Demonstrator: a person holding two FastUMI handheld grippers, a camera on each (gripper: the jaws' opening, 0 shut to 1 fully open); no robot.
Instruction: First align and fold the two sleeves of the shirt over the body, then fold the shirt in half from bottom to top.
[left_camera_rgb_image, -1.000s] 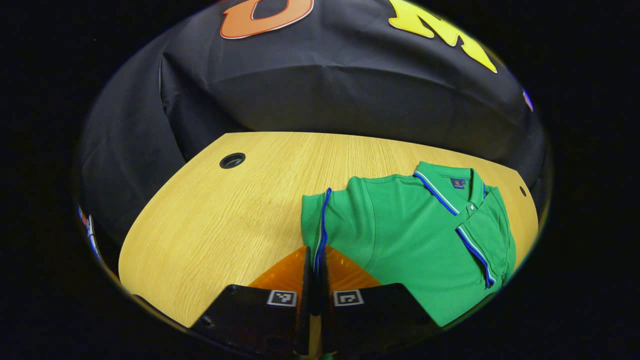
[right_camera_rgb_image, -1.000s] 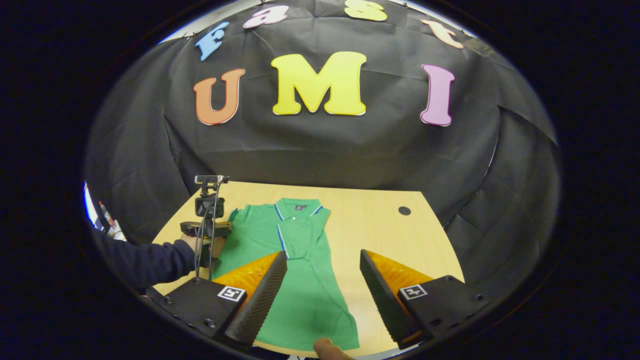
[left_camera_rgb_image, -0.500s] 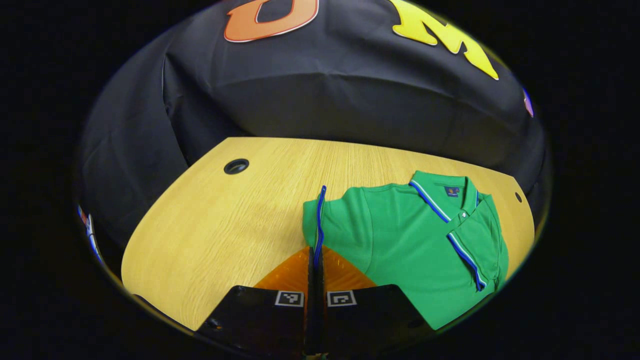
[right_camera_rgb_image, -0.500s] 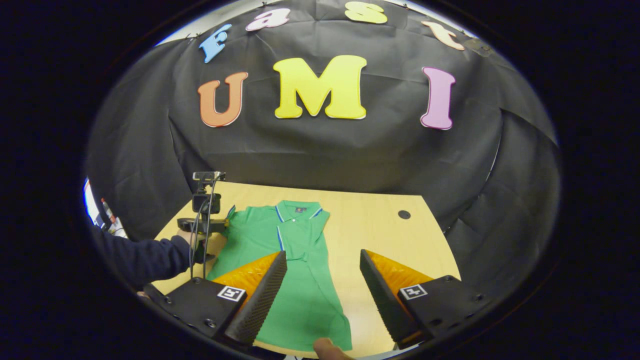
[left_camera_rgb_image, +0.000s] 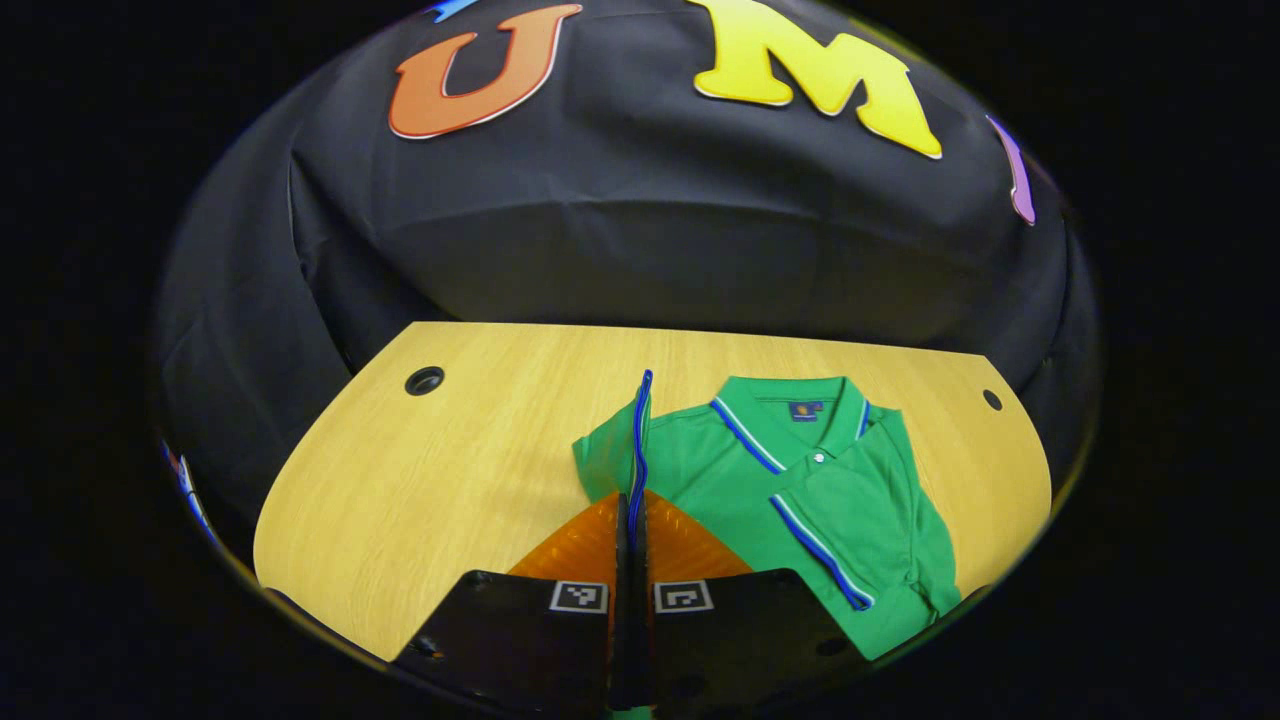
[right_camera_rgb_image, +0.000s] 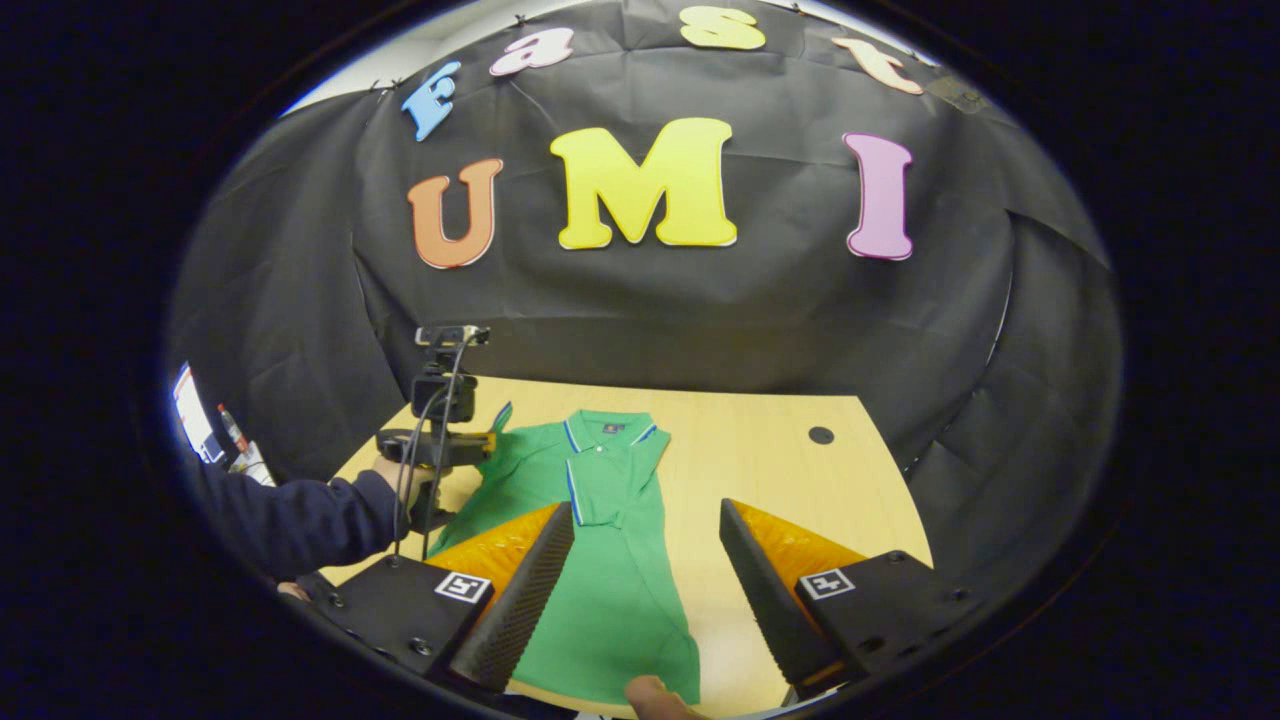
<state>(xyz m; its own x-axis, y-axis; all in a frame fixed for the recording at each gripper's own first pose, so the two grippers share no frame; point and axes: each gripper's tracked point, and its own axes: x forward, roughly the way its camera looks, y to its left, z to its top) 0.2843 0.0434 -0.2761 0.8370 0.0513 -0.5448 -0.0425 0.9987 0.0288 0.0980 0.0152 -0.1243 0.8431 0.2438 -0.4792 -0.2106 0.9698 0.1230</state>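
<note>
Wooden table (left_camera_rgb_image: 420, 470): green shirt (left_camera_rgb_image: 850, 500) laid flat. Left sleeve (left_camera_rgb_image: 640, 440) is pinched by closed left gripper (left_camera_rgb_image: 630, 505), raised for folding inward; right gripper (right_camera_rgb_image: 645, 570) is held agape, empty.

Left gripper view sits close over the shirt (left_camera_rgb_image: 800, 480); right gripper view looks from farther back (higher) — both face the booth wall.

A wooden table (left_camera_rgb_image: 420, 470) with two dark round holes (left_camera_rgb_image: 424, 380), perhaps cable ports.
</note>
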